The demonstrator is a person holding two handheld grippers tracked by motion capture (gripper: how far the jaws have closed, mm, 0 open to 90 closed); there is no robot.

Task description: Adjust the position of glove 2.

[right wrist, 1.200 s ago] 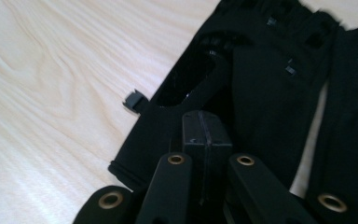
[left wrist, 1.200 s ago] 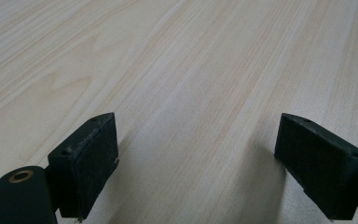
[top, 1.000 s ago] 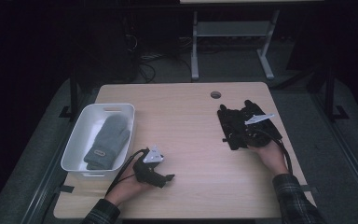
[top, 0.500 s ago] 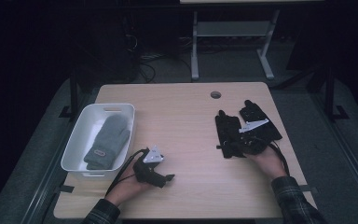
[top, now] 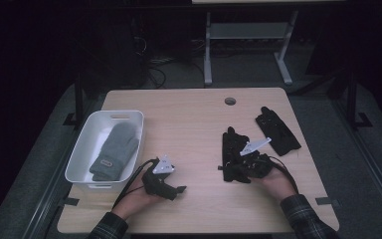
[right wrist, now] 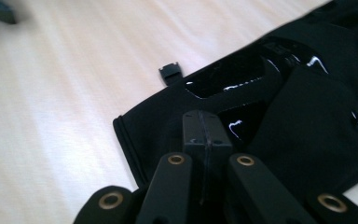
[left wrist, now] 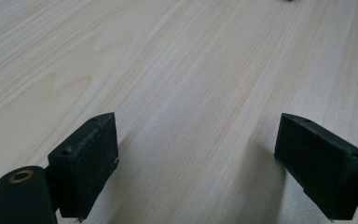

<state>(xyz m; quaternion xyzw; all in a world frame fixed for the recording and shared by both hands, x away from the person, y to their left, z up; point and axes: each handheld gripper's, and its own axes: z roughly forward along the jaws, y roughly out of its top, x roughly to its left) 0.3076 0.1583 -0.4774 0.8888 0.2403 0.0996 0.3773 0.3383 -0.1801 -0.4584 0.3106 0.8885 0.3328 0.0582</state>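
White bin (top: 82, 154) on wooden table (top: 194, 119), grey mitten (top: 115, 151) lying inside

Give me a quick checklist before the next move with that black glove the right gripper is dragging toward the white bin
1. Right gripper shut on the black glove: ok, jaws closed together at the glove's cuff end.
2. Whole glove off the table: not ok, it lies flat on the wood.
3. Second black glove left apart: ok, it lies separately, farther right.
4. Path to the white bin: not ok, the left gripper rests on the table between the glove and the bin.
5. Room in the bin: ok, one grey mitten inside with bare floor beside it.
6. Left gripper free: ok, jaws open over bare wood.
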